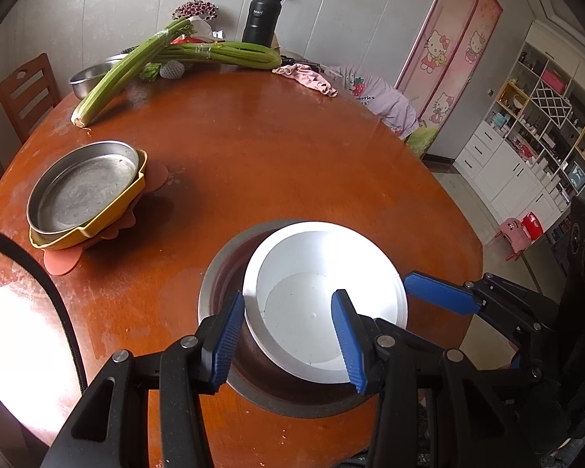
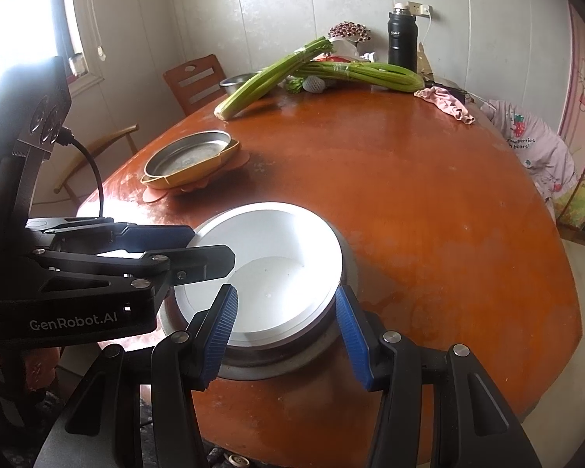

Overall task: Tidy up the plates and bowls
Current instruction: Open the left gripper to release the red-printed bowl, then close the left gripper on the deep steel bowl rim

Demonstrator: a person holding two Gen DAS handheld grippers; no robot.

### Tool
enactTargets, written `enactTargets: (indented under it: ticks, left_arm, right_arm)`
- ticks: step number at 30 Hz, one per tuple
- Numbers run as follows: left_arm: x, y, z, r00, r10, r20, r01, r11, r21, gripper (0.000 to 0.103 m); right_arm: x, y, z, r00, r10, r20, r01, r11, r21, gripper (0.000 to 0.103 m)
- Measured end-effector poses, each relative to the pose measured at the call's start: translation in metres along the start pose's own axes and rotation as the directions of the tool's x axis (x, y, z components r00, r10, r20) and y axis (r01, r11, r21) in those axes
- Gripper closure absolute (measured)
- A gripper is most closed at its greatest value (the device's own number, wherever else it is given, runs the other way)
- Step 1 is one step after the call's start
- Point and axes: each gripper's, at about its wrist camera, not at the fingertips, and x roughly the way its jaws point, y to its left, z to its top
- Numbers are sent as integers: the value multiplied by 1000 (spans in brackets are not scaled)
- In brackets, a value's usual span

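A white bowl (image 1: pixel 316 296) (image 2: pixel 269 265) rests inside a larger steel bowl (image 1: pixel 222 269) (image 2: pixel 347 269) near the table's front edge. My left gripper (image 1: pixel 292 335) is open, its fingers straddling the white bowl's near-left rim. My right gripper (image 2: pixel 284 331) is open, its fingers straddling the white bowl's near-right rim; one of its blue fingers (image 1: pixel 440 294) shows in the left wrist view. At the table's left a steel plate (image 1: pixel 84 189) (image 2: pixel 191 154) sits stacked on a yellow dish (image 1: pixel 109 216) (image 2: pixel 199 175).
The round orange-brown table (image 1: pixel 277 148) (image 2: pixel 429 202) carries celery bunches (image 1: pixel 136 66) (image 2: pixel 277 74), a black flask (image 1: pixel 262 15) (image 2: pixel 402 39), a pink cloth (image 1: pixel 308 78) (image 2: pixel 446 103) and a steel basin (image 1: pixel 87 76) at the back. A wooden chair (image 2: pixel 195 82) stands behind.
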Motion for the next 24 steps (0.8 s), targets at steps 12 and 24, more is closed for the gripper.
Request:
enactTargets:
  ticks: [12, 24]
  left_arm:
    - [-12, 11, 12, 998, 50, 28, -50, 999, -13, 50]
    - [13, 33, 8, 997, 39, -60, -44, 996, -81, 38]
  right_arm:
    - [-8, -12, 12, 999, -41, 23, 40, 998, 39, 44]
    - [11, -21, 9, 998, -34, -52, 40, 992, 120, 40]
